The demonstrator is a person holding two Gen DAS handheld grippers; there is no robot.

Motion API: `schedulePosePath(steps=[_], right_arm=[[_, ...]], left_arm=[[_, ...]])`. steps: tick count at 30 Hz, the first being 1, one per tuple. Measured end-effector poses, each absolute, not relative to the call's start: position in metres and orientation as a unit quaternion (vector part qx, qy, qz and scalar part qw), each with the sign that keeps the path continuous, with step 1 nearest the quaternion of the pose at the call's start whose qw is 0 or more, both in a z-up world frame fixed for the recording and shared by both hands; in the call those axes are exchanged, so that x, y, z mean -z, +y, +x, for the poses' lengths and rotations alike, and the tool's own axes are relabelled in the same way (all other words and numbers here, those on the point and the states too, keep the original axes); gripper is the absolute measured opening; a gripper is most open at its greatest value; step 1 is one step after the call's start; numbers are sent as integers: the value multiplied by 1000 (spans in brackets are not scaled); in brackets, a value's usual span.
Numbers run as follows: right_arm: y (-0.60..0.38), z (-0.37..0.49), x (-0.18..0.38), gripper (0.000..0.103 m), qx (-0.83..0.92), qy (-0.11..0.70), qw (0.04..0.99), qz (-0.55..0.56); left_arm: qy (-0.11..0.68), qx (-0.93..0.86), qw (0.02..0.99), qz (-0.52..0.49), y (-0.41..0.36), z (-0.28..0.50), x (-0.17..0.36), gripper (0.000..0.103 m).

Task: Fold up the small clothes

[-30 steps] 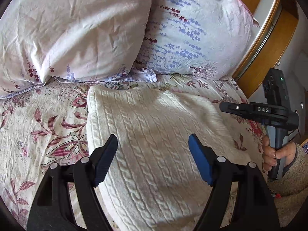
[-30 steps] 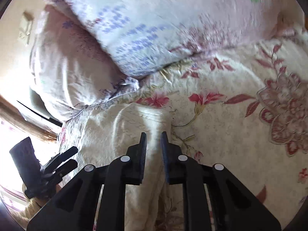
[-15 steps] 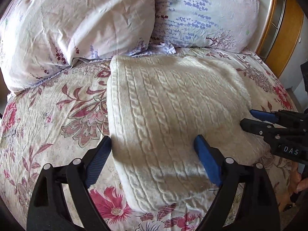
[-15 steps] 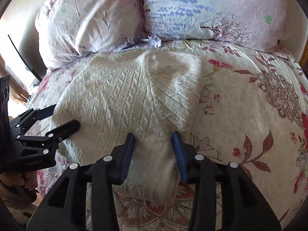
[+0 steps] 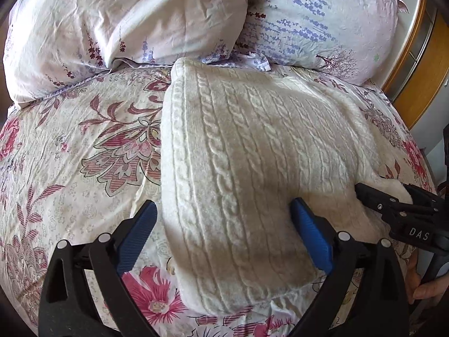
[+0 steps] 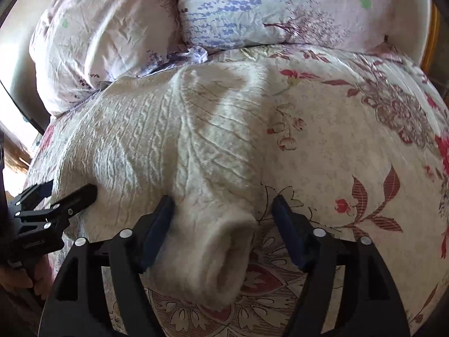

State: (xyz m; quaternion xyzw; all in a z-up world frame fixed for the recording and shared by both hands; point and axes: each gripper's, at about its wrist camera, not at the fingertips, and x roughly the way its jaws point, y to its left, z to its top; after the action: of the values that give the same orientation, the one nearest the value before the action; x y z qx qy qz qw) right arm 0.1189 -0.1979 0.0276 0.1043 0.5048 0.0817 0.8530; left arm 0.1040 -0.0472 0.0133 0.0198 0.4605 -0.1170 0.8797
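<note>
Counts, both wrist views:

- 1 cream cable-knit folded sweater (image 5: 247, 174), lying on the bedspread with its top edge against the pillows.
- 2 pillows at the head edge of the bed: 1 pale pink floral pillow (image 5: 118, 19) toward the left corner, 1 white pillow with a purple lavender print (image 5: 317, 19) toward the right corner.
- 1 cream bedspread with red and pink flower print (image 5: 70, 151).
- 2 black two-finger grippers: 1 left gripper (image 5: 221, 241), 1 right gripper (image 6: 221, 230). Each has 2 blue pads.
- 1 orange wooden bed frame (image 5: 421, 78), seen along the right edge.
- 1 hand (image 5: 426, 289) partly in view at the bottom right corner.
</note>
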Motion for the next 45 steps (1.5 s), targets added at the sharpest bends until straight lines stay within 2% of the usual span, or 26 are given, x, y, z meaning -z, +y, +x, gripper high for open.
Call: schedulePosePath(steps=[9, 14, 19, 26, 30, 33, 40, 43, 45], right_arm=[[-189, 113, -39, 75, -57, 502, 860, 76], [-190, 83, -61, 75, -65, 472, 877, 62], [-193, 49, -68, 90, -53, 450, 890, 51], [-195, 36, -61, 90, -42, 448, 889, 81], [-201, 53, -56, 82, -32, 457, 881, 119], [-197, 67, -40, 79, 0, 493, 866, 77], [-192, 66, -30, 81, 8, 505, 860, 68], [-193, 64, -29, 82, 7, 504, 861, 71], [-192, 57, -37, 81, -5, 489, 870, 69]], left_arm=[[439, 99, 892, 43, -43, 83, -29, 96], [428, 100, 898, 22, -25, 62, -39, 96], [426, 87, 900, 5, -7, 41, -36, 101], [445, 69, 893, 25, -9, 27, -17, 101], [441, 57, 894, 53, -15, 25, -12, 101], [436, 36, 897, 69, -17, 34, -12, 101], [443, 1, 896, 11, 7, 54, -11, 100], [459, 12, 887, -44, 22, 55, -4, 101], [444, 27, 895, -34, 20, 45, -9, 100]])
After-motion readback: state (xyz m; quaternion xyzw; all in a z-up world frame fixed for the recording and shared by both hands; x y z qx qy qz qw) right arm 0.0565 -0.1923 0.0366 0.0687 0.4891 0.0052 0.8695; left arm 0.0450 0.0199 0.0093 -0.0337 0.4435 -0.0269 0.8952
